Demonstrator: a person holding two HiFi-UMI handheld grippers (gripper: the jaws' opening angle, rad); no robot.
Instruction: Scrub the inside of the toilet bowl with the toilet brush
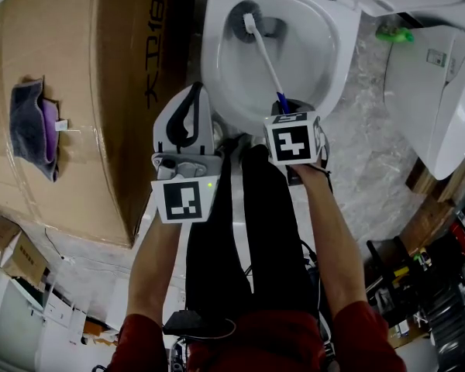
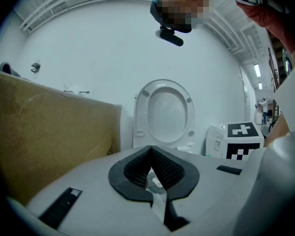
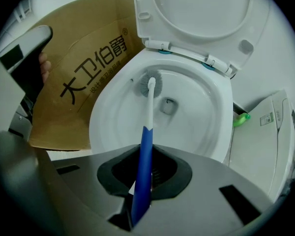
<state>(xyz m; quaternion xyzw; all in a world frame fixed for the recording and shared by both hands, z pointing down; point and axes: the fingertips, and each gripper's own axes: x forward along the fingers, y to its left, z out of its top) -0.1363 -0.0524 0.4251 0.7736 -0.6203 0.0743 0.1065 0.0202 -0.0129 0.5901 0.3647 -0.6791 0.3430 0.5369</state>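
Toilet brush (image 3: 148, 112) in the right gripper (image 3: 145, 168), head down in the toilet bowl (image 1: 217, 60); left gripper (image 2: 151, 154) empty.

Right fingers clamped on the brush's blue handle end, white shaft running forward and down into the bowl. Left fingers closed tip to tip on nothing, held up beside the right gripper at the bowl's near rim. Brush head (image 3: 148, 82), grey bristles, resting on the bowl's far inner wall, above and left of the drain. Seat lid (image 3: 196, 14) raised behind the bowl. Cardboard box (image 1: 77, 91) to the left, a purple-grey cloth (image 1: 32, 126) on top. A second white toilet unit (image 1: 434, 91) to the right.
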